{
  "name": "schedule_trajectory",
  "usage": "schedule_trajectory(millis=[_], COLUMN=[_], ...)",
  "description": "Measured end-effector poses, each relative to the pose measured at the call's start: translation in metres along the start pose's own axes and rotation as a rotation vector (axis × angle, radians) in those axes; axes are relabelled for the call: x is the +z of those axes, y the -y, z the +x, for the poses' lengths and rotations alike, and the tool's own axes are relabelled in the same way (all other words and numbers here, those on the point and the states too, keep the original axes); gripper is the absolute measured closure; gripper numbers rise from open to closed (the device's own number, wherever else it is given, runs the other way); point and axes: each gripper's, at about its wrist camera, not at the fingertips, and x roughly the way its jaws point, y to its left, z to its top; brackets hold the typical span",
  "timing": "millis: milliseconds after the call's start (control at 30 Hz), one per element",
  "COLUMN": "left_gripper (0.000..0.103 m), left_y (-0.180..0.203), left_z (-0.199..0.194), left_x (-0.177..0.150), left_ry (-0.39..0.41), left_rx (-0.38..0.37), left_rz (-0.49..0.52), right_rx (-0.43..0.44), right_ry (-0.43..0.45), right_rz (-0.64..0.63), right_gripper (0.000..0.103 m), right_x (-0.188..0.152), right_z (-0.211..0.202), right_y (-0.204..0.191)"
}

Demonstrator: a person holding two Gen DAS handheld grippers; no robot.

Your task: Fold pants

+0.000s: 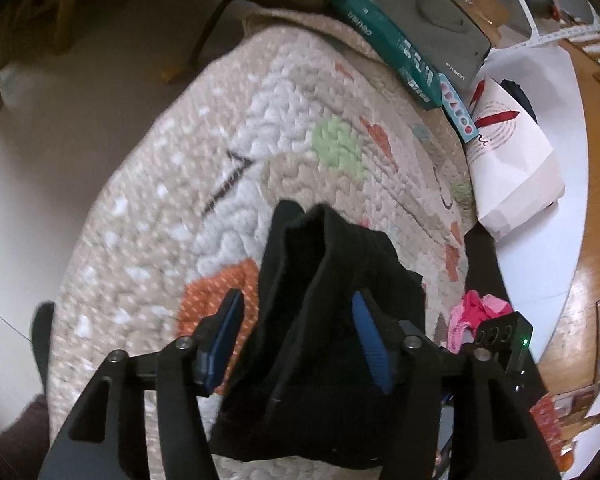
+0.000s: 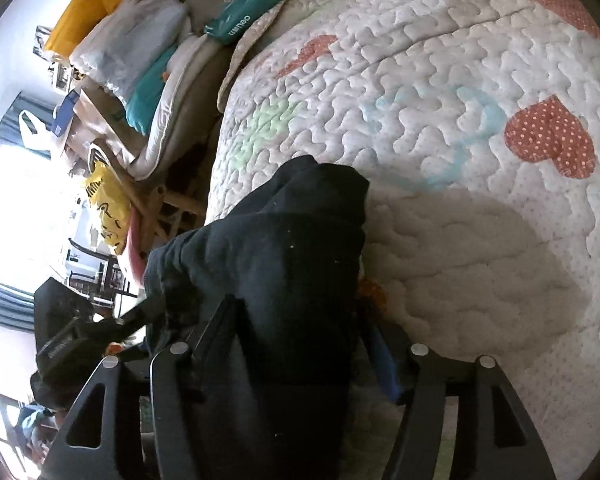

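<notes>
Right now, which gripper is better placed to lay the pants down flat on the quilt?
Right gripper, probably: the pants sit between its fingers with open quilt beside them. The left gripper looks wide apart around the fabric.

The pants [image 1: 324, 320] lie bunched on the quilt [image 1: 220, 152], between each tool's fingers.

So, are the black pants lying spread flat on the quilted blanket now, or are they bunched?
Bunched. The black pants rise in thick upright folds between the left gripper fingers, above the quilted blanket, not flat.
</notes>
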Motion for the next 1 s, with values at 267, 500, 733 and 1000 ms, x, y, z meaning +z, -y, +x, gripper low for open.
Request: schedule_trajectory(millis=[267,500,733,1000], left_gripper=[0.036,0.013,0.049,0.069], left_y=[-0.009,0.015,0.020,0.025], left_z=[0.026,0.053,0.051,0.034], left_x=[-0.001,-0.013,-0.015,-0.016], left_ry=[-0.116,-0.152,-0.114,-0.079], left_rx=[0.028,0.045,0.054,0.010], left_rz=[-0.016,0.099,0.119,0.128], right_rx=[-0.015,-0.037,-0.016,-0.032], right_ry=[-0.028,-0.026,-0.053,-0.067], right_rz=[-0.018,-0.105,-0.049,-0.084], right_gripper=[0.027,0.009,0.012,0.053], right_x=[0.005,0.005,0.007,0.004], right_z=[0.015,0.028,0.022,0.014], right_y=[-0.003,-0.021,-0.016,-0.029])
